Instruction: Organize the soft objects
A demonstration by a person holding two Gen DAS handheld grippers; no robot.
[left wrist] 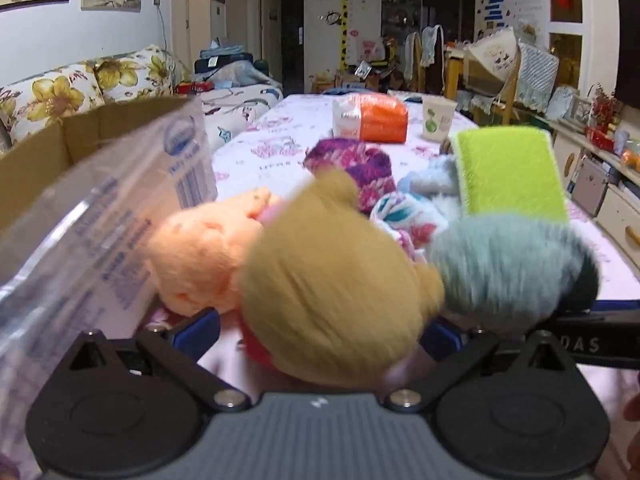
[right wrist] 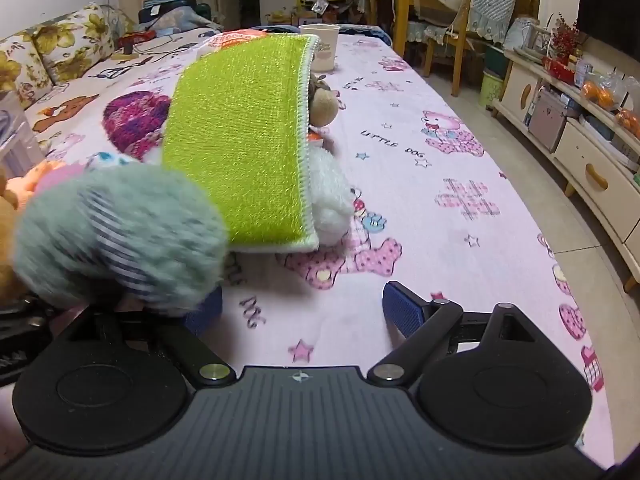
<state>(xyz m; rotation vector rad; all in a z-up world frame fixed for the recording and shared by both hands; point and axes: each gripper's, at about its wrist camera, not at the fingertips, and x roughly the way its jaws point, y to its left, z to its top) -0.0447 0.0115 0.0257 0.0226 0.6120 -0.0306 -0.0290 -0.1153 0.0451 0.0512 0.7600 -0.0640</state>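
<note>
In the left wrist view my left gripper (left wrist: 322, 334) is open, and a tan plush toy (left wrist: 332, 280) lies between its blue pads (left wrist: 200, 328) with a gap on the left side. A peach plush (left wrist: 204, 248) sits to its left and a grey-green furry toy (left wrist: 508, 264) to its right. Behind them are a lime-green cloth (left wrist: 512, 172) and a purple knitted hat (left wrist: 352, 168). My right gripper (right wrist: 302, 312) is open over bare tablecloth. The grey-green furry toy (right wrist: 120, 240) rests over its left finger. The lime-green cloth (right wrist: 240, 140) drapes over a white plush (right wrist: 330, 200) and a small brown plush (right wrist: 322, 100).
A cardboard box (left wrist: 80, 140) with a clear plastic bag (left wrist: 100, 216) stands at the left. An orange package (left wrist: 376, 116) and a paper cup (left wrist: 438, 118) sit farther back on the pink tablecloth (right wrist: 460, 220). The table's right edge drops to the floor, with a cabinet (right wrist: 580, 160) beyond.
</note>
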